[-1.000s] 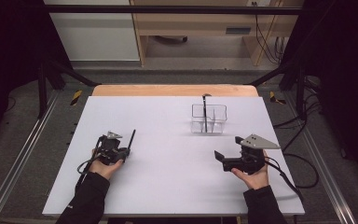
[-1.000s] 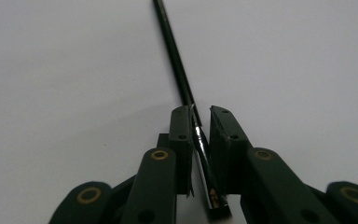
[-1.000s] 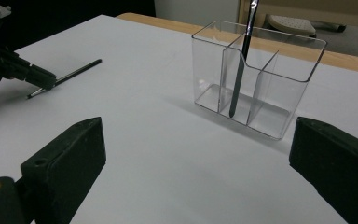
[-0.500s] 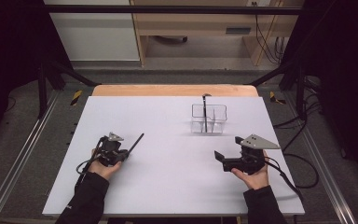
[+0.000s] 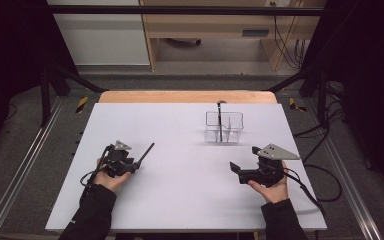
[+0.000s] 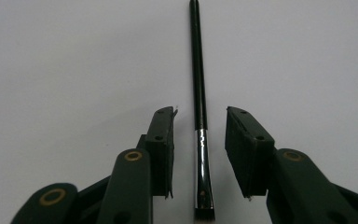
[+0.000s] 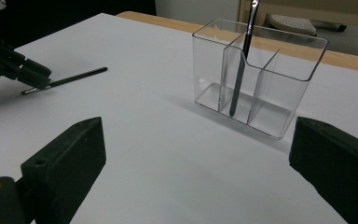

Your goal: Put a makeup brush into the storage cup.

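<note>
Brush point(image 6: 198, 88), light, stiff and slick, lies between the just-opening, released jaws of the left hand-held gripper point(image 6: 199, 140); grip at the ferrule.

Your left gripper point(image 5: 130, 164) sits low over the table at the near left, its jaws having just been opening and now standing parted, the pads point(image 6: 164, 140) pressing on nothing. Your right gripper point(image 5: 245, 162) rests at the near right, pointing left, jaws spread wide. Both forearms enter from the bottom edge in dark sleeves.
</note>
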Tool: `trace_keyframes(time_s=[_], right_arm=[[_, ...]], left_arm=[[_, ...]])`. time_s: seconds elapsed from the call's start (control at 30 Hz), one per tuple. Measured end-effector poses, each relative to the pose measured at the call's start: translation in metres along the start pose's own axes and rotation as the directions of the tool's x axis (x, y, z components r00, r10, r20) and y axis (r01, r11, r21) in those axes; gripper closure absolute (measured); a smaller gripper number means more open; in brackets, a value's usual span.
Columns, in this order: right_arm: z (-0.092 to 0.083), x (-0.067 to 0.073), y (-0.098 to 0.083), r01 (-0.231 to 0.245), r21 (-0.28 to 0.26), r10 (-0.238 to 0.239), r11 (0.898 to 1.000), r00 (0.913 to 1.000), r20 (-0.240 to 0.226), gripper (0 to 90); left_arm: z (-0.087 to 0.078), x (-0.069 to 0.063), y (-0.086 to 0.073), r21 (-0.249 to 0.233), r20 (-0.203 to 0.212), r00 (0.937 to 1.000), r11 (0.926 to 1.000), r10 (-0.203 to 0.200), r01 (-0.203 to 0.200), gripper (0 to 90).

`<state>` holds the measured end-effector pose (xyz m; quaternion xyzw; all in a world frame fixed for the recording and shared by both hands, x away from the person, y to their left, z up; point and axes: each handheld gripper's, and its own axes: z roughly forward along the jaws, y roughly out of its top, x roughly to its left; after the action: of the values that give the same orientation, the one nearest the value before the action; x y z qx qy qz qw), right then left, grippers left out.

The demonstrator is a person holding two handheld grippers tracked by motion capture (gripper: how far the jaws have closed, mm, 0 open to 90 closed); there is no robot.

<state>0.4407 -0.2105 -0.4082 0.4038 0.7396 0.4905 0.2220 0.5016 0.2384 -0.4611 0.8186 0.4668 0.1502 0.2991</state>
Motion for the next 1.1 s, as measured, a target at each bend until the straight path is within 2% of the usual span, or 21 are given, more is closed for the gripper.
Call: trace_keyframes(time_s=[0.23, 0.37, 0.5, 0.57, 0.77, 0.87, 1.1], right_arm=[[0.000, 0.000, 0.000, 0.001, 0.003, -0.001, 1.000, 1.0000, 0.000, 4.2], [0.001, 0.000, 0.000, 0.002, 0.005, -0.002, 1.000, 1.0000, 0.001, 4.1], [0.001, 0.000, 0.000, -0.001, 0.003, 0.001, 1.000, 1.0000, -0.002, 4.2], [0.001, 0.000, 0.000, -0.003, 0.005, 0.003, 1.000, 1.0000, -0.002, 4.2], [0.002, -0.001, 0.000, -0.004, 0.005, 0.004, 1.000, 1.0000, -0.005, 4.2], [0.004, -0.001, 0.000, -0.004, 0.009, 0.004, 1.000, 1.0000, -0.004, 4.2], [0.004, -0.001, 0.001, -0.006, 0.013, 0.006, 1.000, 1.0000, -0.005, 4.3]], left_arm=[[-0.009, 0.005, 0.003, -0.041, -0.008, 0.9999, 0.9991, -0.009, 0.009, 52.2], [-0.014, 0.004, 0.009, -0.048, -0.015, 0.9999, 0.9988, 0.007, -0.008, 45.6], [-0.017, 0.002, 0.015, -0.045, -0.006, 0.9995, 0.9985, 0.030, -0.030, 41.5], [-0.016, 0.002, 0.019, -0.022, -0.008, 0.9989, 0.9986, 0.047, -0.047, 38.6], [-0.015, 0.000, 0.030, -0.007, 0.012, 0.9984, 0.9985, 0.055, -0.055, 33.2], [-0.015, 0.000, 0.032, -0.004, 0.016, 0.9985, 0.9986, 0.053, -0.053, 32.0], [-0.012, -0.001, 0.040, 0.018, 0.013, 0.9970, 0.9969, 0.076, -0.076, 26.7]])
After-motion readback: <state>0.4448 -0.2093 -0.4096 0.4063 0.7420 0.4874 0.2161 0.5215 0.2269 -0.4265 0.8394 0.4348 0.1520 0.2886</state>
